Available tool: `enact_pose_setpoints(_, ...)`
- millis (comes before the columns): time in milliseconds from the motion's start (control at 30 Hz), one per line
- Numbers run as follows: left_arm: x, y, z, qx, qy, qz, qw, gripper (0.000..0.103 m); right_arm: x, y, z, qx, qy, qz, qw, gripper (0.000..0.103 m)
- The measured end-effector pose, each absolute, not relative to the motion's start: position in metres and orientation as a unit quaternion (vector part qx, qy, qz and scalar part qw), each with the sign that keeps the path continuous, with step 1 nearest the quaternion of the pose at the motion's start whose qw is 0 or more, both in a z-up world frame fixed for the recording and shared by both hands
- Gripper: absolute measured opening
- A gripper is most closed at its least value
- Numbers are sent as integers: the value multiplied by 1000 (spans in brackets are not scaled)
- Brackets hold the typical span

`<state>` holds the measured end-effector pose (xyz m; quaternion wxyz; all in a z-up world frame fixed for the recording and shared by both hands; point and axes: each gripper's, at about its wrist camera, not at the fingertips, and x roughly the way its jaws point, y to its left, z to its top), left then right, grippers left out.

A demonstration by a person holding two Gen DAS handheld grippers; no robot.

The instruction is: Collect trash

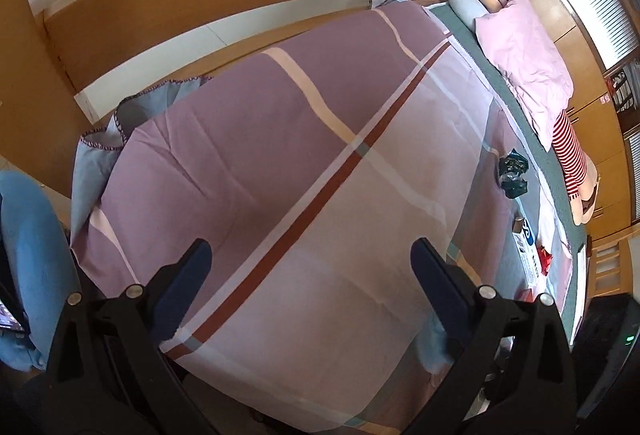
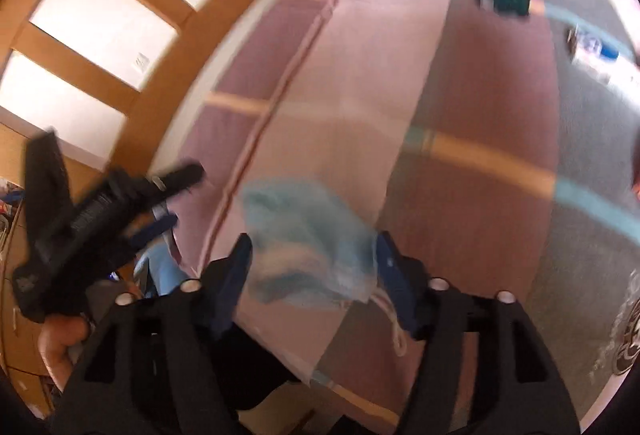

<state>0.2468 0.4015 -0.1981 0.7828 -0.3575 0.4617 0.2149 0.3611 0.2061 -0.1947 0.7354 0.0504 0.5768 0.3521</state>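
bed: quilt (image 1: 280,163) spread across pretty much all of it
far side: pillow (image 1: 524,55) along the edge, beyond the quilt
wrapper (image 1: 513,173): on the quilt, just short of the pillow
box (image 1: 527,251): on the quilt too, nearer than the wrapper
face mask (image 2: 308,247): on the quilt's near edge, between the right gripper (image 2: 312,259) fingers
left gripper (image 1: 310,271): over the near end

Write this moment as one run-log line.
left claw: open, empty | right claw: open around blue mask | green wrapper: on bed
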Motion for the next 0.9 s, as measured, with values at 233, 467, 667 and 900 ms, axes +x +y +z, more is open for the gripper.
enact_pose_setpoints(233,250,392,-207,-355,481,201,776,99,424,141,-149,162,497,264,811,81)
enact_pose_setpoints(467,255,374,-213,-342,505,166,775,99,512,153,-162,113,472,148,862,82)
enact_pose_setpoints(667,268,357,-222,-322,531,141,771,99,569,190,-198,15,480,87,873,82)
enact_pose_setpoints(900,279,333,-220,-284,546,100,782,99,598,204,-237,46,527,88,844,51)
